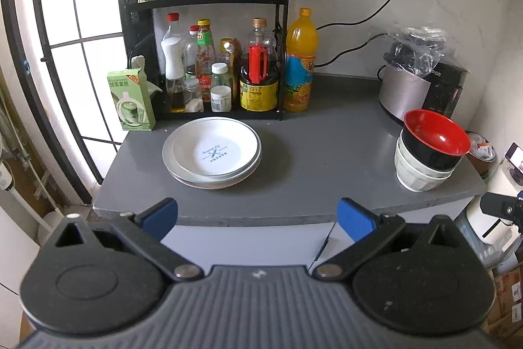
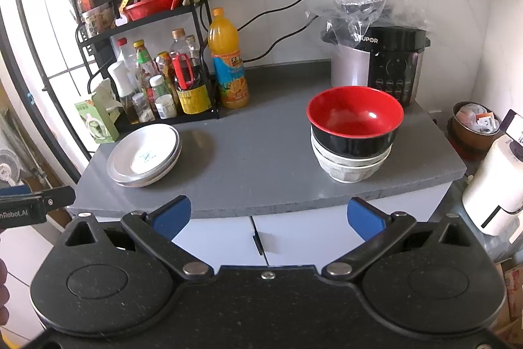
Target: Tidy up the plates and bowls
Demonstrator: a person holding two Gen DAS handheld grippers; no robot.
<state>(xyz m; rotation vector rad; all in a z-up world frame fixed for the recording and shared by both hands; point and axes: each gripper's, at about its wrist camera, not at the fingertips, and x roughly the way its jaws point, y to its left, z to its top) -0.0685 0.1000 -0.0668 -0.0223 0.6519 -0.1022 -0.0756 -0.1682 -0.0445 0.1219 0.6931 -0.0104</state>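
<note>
A stack of white plates (image 1: pixel 212 154) sits on the left of the grey countertop (image 1: pixel 320 152), also in the right wrist view (image 2: pixel 145 154). A stack of bowls stands at the right, a red-and-black bowl (image 1: pixel 436 141) on top of white bowls (image 1: pixel 415 175); it also shows in the right wrist view (image 2: pixel 354 120). My left gripper (image 1: pixel 258 218) is open and empty, held off the counter's front edge before the plates. My right gripper (image 2: pixel 268 216) is open and empty, off the front edge before the bowls.
A black rack (image 1: pixel 202 2) with bottles and jars stands at the back left, with an orange juice bottle (image 1: pixel 300 61) and a green carton (image 1: pixel 130 100) beside it. A rice cooker (image 2: pixel 389 61) under a plastic bag stands at the back right. White cabinet doors (image 2: pixel 261 237) are below the counter.
</note>
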